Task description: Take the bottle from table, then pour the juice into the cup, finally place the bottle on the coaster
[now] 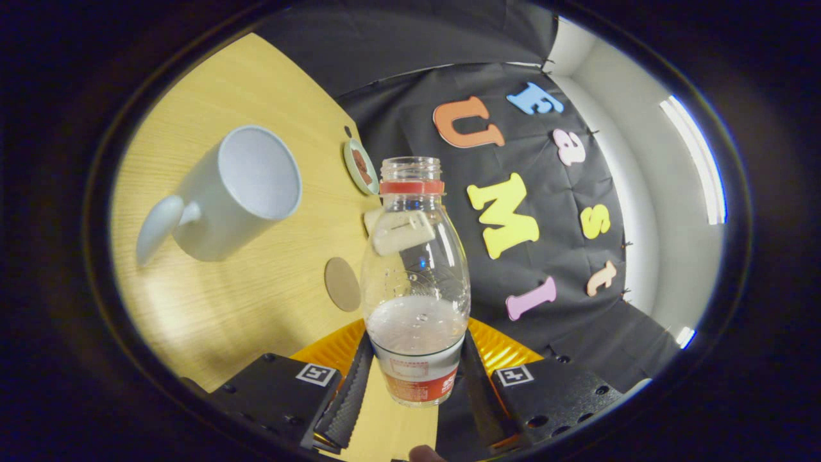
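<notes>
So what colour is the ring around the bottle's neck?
Red, on the clear bottle held between the tongs, seen in the gripper view.

I have the gripper (417, 378) clamped on the bottle (415, 282): both fingers (349, 394) press against its lower body, at the label. The bottle is clear and uncapped, with a red ring under the open neck, and a pale liquid fills only its lower part. The whole view is rolled, so the table (256, 301) slants away at my 10 o'clock. On it, at about 10 o'clock from the bottle, lies the pale cup (231, 192), its mouth toward me and its handle toward 8 o'clock. The round tan coaster (342, 283) sits just beside the bottle at 9 o'clock. A small round dish (359, 167) rests near the table's far edge, at 11 o'clock.
</notes>
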A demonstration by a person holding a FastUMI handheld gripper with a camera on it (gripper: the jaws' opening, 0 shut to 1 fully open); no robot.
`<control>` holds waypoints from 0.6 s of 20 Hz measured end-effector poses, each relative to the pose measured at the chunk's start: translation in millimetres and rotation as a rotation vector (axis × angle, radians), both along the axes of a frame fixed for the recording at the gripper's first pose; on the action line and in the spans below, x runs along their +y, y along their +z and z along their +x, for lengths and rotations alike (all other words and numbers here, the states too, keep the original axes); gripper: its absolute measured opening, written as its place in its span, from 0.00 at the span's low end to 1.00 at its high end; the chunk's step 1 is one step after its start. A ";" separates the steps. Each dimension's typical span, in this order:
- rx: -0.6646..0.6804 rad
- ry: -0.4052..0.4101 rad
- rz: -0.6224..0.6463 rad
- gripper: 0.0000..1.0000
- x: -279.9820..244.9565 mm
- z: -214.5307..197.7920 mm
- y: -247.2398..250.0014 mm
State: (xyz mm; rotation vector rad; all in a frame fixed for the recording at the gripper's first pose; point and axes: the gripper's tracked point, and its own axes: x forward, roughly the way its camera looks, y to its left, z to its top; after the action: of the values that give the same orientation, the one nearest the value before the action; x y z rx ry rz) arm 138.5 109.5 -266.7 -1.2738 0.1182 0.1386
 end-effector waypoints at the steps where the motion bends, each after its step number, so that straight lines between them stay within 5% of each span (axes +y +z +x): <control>1: 0.000 0.009 -0.023 0.76 3.1 -1.0 -1.3; 12: -0.052 0.090 -0.304 0.76 15.2 -4.7 8.4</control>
State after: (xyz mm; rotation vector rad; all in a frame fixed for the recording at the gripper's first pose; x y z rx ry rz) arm 133.8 124.8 -258.3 -1.5861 0.0378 0.1690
